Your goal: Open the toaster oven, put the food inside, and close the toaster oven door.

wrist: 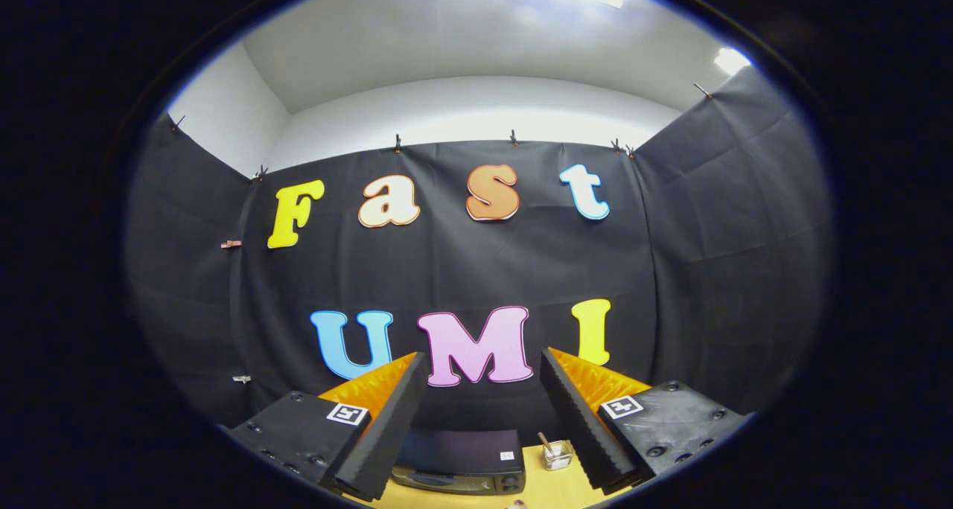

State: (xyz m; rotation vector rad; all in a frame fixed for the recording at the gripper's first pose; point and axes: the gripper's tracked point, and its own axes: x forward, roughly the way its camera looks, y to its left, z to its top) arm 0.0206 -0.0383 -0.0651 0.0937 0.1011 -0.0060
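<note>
My gripper [484, 364] is held high and stands open, with nothing between its two black, orange-backed fingers [387, 427]. Far below, between the fingers, the black toaster oven [461, 464] sits on a light wooden table [555, 488]. I see its top and a strip of its front with knobs at the right end. Whether its door is open or closed cannot be told from this height. A small pale bit at the table's near edge [516, 504] is too small to identify.
A small clear glass container [556, 455] with a stick in it stands on the table just right of the oven, close to my right finger. Black cloth walls close the booth on three sides.
</note>
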